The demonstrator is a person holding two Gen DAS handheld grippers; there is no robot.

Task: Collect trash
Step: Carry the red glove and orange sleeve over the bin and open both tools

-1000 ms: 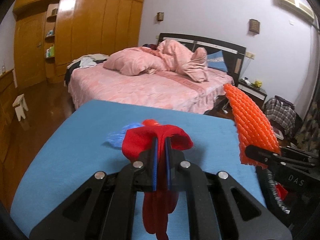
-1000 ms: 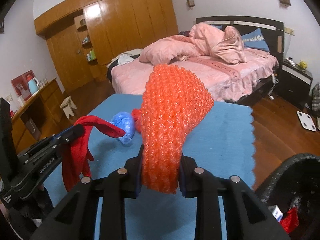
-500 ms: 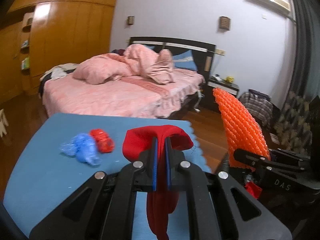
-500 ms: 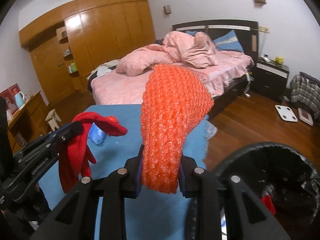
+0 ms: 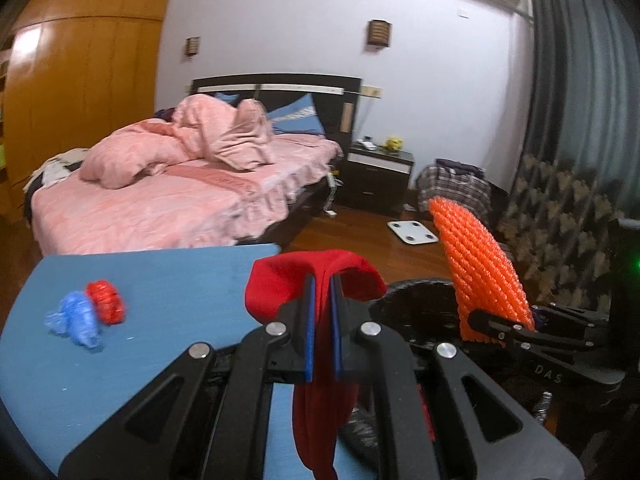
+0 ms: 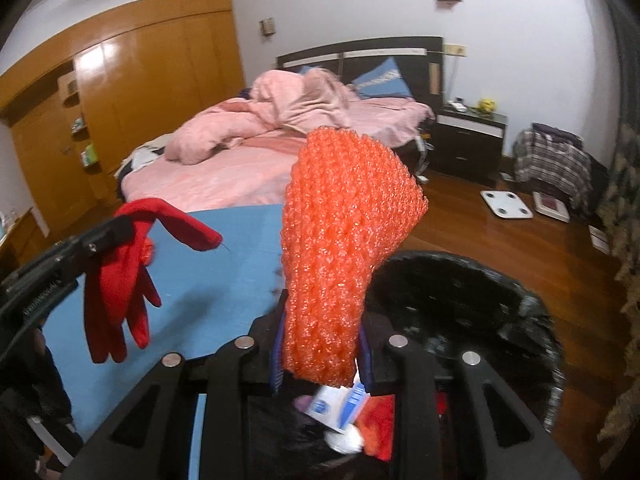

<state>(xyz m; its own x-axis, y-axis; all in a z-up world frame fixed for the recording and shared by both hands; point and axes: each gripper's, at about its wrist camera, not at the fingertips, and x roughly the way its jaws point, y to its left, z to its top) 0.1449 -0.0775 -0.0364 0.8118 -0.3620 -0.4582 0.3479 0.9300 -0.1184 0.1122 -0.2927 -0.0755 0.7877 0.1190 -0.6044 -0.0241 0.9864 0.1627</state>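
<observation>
Left wrist view: left claw (image 5: 320, 312) is clamped on a red glove (image 5: 316, 420), held at the worktop (image 5: 160, 280) edge
Right wrist view: right claw (image 6: 320, 360) is closed on orange foam netting (image 6: 344, 240), held above the black bin (image 6: 520, 300)
Left behind: blue wrapper (image 5: 76, 320) and red wrapper (image 5: 106, 306) lie on the worktop
Risk: glove fingers may be snagged on the rim and dropped outside
</observation>
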